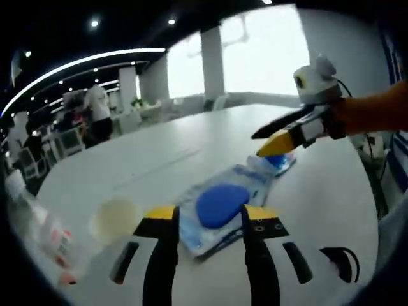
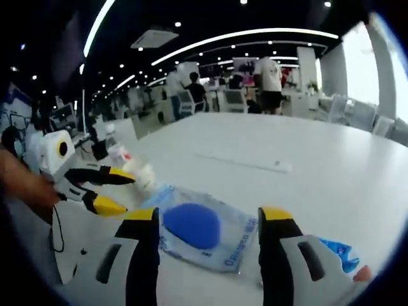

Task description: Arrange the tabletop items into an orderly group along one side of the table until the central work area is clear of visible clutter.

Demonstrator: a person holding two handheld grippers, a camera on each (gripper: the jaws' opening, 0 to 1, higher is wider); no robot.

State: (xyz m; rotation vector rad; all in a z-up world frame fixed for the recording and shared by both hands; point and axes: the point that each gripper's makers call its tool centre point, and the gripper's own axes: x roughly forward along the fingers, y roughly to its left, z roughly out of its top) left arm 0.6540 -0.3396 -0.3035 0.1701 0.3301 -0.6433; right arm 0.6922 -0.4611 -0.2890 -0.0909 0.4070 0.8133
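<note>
So the main thing here is the clear pouch (image 1: 220,210) with a blue pad (image 1: 220,204) inside, lying flat on the white desk (image 1: 191,146). In the left gripper view it sits right in front of the left claw (image 1: 207,220), whose jaws are spread wide with the near end of the pouch between the tips, not pinched yet. The right gripper view shows the same pouch (image 2: 204,236) in the gap of the right claw (image 2: 210,220), also wide open and holding nothing.

At the far end of the pouch there's a small blue wrapper (image 1: 277,162), just beside or maybe touching it, can't really tell. The right claw (image 1: 280,137) shows up there too, hovering just above that wrapper with jaws apart. Off to the left side is a clear plastic bottle (image 1: 48,239) lying on the desk near the edge, blurry, and a pale round thing (image 1: 115,217) next to it, could be a lid.

My guess is the step is grabbing the pouch to slide it over to one side. Best bet: come in low, pinch the flat edge rather than the bulge of the pad, and drag it instead of lifting, since thin plastic slips. Only one claw needs it; the other could take the wrapper.
</note>
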